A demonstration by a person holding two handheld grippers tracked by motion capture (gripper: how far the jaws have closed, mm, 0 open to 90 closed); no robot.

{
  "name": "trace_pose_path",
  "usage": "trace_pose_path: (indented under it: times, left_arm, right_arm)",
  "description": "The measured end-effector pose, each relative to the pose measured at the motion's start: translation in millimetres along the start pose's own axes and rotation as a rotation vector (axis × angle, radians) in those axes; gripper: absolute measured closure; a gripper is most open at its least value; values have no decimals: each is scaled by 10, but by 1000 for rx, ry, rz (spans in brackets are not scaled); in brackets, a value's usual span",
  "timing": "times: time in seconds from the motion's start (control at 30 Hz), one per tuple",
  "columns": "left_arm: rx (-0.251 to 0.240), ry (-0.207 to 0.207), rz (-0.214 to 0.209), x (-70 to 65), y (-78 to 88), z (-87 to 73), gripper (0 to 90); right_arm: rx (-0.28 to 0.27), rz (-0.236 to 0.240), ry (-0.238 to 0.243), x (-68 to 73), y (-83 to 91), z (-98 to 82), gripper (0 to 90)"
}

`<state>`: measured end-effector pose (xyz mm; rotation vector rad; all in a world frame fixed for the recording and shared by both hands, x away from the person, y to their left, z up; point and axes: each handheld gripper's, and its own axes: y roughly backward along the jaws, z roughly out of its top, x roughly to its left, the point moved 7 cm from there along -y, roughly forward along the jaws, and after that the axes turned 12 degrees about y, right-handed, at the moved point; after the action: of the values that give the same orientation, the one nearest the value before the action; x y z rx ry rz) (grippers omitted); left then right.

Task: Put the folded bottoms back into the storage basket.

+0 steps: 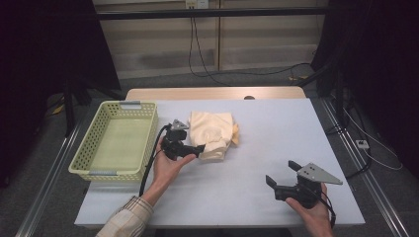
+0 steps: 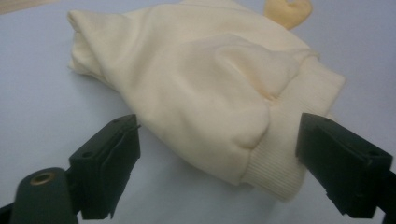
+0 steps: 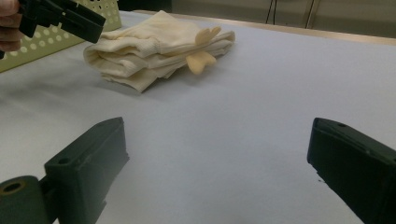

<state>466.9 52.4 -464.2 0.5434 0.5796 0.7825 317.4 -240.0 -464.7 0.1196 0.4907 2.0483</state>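
A folded cream garment (image 1: 212,132) lay on the pale worktop (image 1: 276,143), a little left of centre and toward the far half, with a small yellow piece (image 3: 201,60) poking out at its right side. Just to its left stood a pale green perforated basket (image 1: 94,143), near the worktop's left edge; nothing could be seen inside it. The left gripper (image 1: 191,149), held in the person's left hand (image 1: 168,165), sat at the near left corner of the garment, between basket and cloth. In the left gripper view its fingers (image 2: 109,165) stood wide apart, one on each side of the ribbed hem (image 2: 280,172), which lay between them; contact with the cloth could not be confirmed. The right gripper (image 1: 281,175), in the right hand (image 1: 314,207), was at the near right of the worktop, well apart from the garment. Its fingers (image 3: 88,163) were also spread wide, with bare worktop between them. A checked sleeve (image 1: 126,219) covered the left forearm. Cables (image 1: 197,49) hung down the wall behind the worktop.
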Motion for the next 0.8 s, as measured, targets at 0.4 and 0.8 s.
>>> trace_pose_path:
  times: [0.4,0.8]
  left_arm:
    - [1,11,25,9,-81,236,214]
    - [-28,76,37,182,-153,399,294]
  right_arm:
    - [0,3,3,6,-3,-2,47]
    - [4,-1,5,3,3,-4,47]
